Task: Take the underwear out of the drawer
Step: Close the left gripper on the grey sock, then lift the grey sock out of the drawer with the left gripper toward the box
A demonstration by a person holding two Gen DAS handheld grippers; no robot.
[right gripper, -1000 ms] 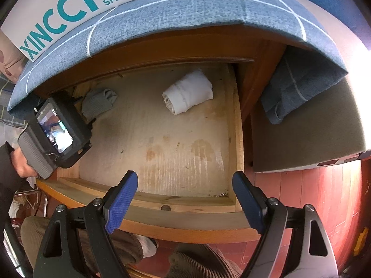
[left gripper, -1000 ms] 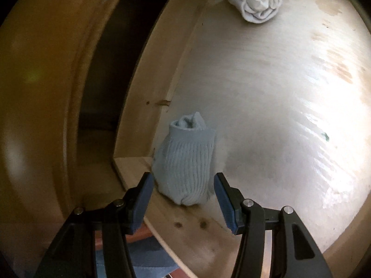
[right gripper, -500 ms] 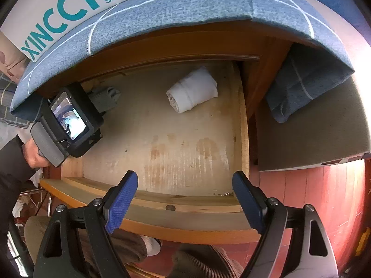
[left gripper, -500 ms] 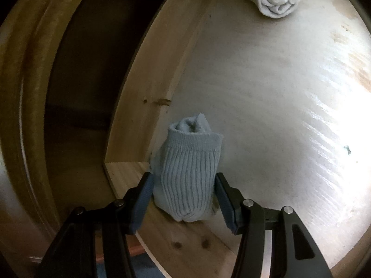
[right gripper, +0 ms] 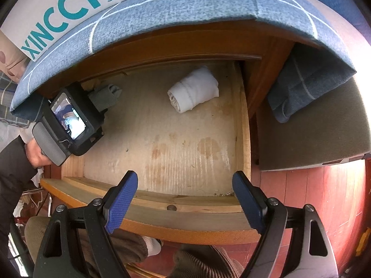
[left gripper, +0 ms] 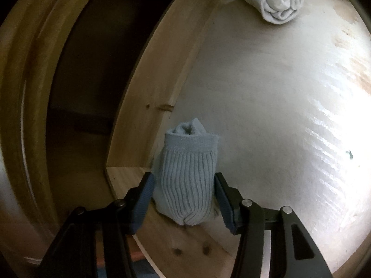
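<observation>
While left gripper (left gripper: 184, 193) angles down, jaws closing round grey bundle (left gripper: 189, 180) — right gripper (right gripper: 185, 200) spread.

left claw (left gripper: 183, 197): closing | right claw (right gripper: 185, 199): jaws wide apart

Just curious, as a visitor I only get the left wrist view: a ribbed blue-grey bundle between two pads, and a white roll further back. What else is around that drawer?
Observer: The right hand-held gripper hangs above the drawer's front edge, pads wide apart, nothing between them.
Operator: Anything on top of the cabinet?
Observer: A white shoe box printed VOGUE SHOES sits on a blue cloth draped over it.
Operator: More clothing in the drawer?
Observer: No; the visible drawer floor shows only the grey bundle and the white roll.
</observation>
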